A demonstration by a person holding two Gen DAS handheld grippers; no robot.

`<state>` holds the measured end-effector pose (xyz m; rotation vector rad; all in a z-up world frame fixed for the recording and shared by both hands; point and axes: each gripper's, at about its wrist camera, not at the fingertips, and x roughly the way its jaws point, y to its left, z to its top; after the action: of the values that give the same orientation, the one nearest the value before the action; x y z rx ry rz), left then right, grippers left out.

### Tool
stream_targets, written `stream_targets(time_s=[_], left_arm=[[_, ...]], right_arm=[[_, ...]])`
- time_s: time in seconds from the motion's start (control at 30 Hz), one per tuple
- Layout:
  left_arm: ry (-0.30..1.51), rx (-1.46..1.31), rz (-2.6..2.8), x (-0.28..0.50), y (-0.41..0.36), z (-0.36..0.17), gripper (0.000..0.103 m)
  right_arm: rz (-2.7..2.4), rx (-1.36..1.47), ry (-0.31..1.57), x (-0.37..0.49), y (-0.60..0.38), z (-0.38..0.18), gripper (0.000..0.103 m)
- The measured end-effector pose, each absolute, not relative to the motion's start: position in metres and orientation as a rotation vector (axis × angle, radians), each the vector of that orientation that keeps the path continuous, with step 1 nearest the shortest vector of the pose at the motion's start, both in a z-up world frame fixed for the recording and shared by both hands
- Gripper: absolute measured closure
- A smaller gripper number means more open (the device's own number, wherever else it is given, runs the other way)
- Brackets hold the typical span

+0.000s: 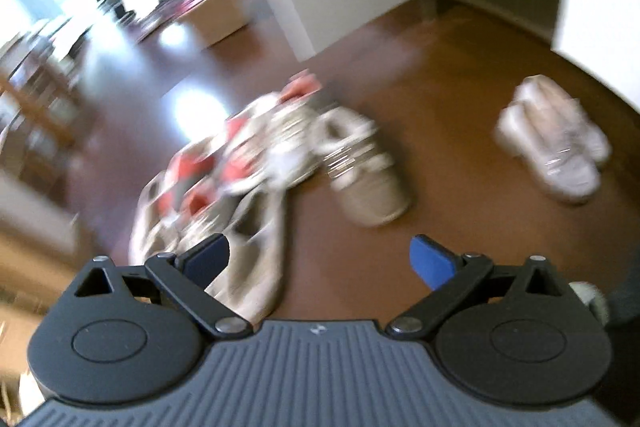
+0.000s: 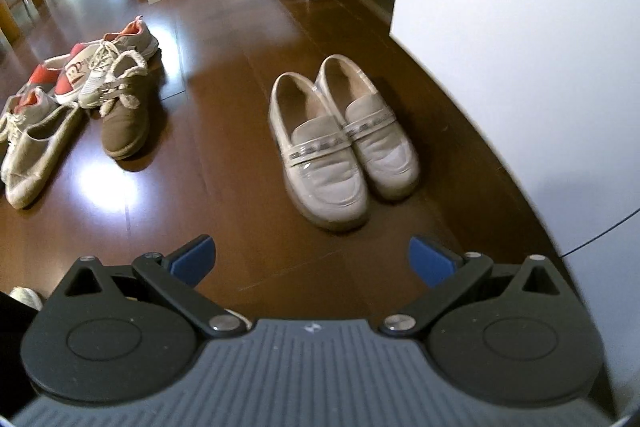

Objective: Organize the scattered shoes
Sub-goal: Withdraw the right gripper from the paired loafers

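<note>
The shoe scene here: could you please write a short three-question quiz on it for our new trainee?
1. True or false: the pair of loafers stands side by side, apart from the shoe pile.
2. The right gripper is: A open, B shut on a shoe.
3. Which shoe lies at the pile's edge nearest the loafers?

Key: 1 true; 2 A; 3 the brown fleece-lined shoe.

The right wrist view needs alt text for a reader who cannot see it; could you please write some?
A pair of pale loafers stands neatly side by side on a dark wooden floor, ahead of the open, empty right hand-held gripper. To the left lies a jumbled heap of sneakers, and a white wall rises on the right.
</note>
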<state>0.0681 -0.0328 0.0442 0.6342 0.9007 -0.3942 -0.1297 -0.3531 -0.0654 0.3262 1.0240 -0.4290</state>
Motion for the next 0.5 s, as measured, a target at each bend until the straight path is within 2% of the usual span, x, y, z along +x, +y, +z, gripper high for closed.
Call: stream_targets(time_s=[0.2, 0.5], left_arm=[[0.925, 0.604, -0.314, 0.082, 0.036, 0.052, 0.004], [1.002, 0.513, -0.070, 0.124, 0.123, 0.027, 0.004]], right_arm=[[-0.336, 0.374, 1.113, -0.097, -0.334, -0.097, 0.001], [-0.174, 0.135, 1.210, -0.028, -0.274, -0.119, 0.001]])
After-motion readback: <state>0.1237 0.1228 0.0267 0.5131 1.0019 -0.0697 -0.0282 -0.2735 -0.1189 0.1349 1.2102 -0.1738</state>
